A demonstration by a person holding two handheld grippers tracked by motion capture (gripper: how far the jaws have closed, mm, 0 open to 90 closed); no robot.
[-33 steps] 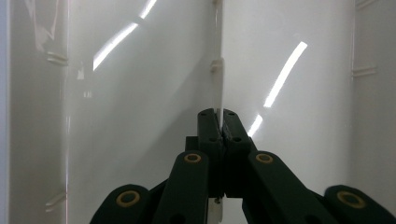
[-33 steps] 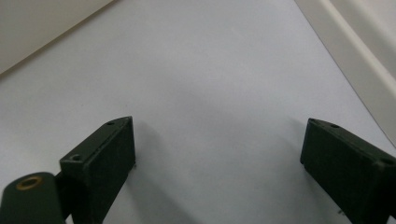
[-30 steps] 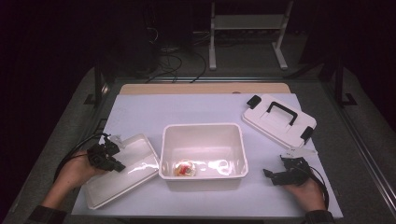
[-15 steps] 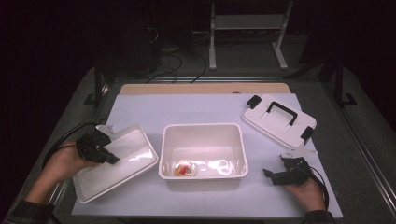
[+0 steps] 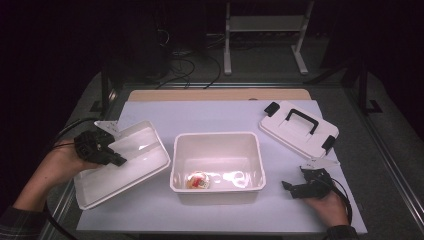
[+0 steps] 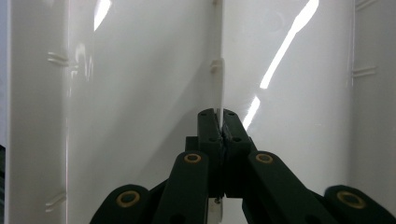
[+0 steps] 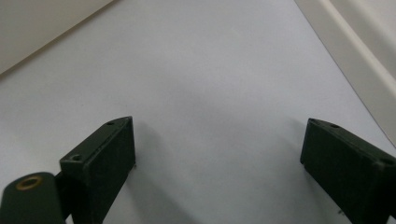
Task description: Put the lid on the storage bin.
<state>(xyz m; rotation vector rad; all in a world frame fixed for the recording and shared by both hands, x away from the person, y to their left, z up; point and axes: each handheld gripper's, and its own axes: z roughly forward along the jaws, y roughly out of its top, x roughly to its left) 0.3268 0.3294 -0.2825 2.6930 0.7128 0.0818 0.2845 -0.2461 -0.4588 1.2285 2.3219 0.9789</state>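
Note:
A white inner tray [image 5: 131, 161] sits tilted at the left of the table, its left side raised. My left gripper [image 5: 116, 159] is shut on the tray's thin rim [image 6: 218, 84], which runs straight up between the jaws in the left gripper view. In the middle stands a white open bin [image 5: 218, 142] with a small red and yellow item [image 5: 198, 180] on its floor. A white lid with a black handle [image 5: 299, 129] lies at the back right. My right gripper [image 5: 288, 188] rests open on the table at the front right, with only bare tabletop [image 7: 205, 102] between its jaws.
The white table mat [image 5: 200, 112] covers most of the tabletop, with a wooden strip [image 5: 215, 94] along its far edge. Cables and a metal stand [image 5: 260, 30] lie on the dark floor beyond. Bare mat stretches behind the bin.
My left gripper has pulled the inner tray further left and tilted it up. The right gripper has stayed where it was.

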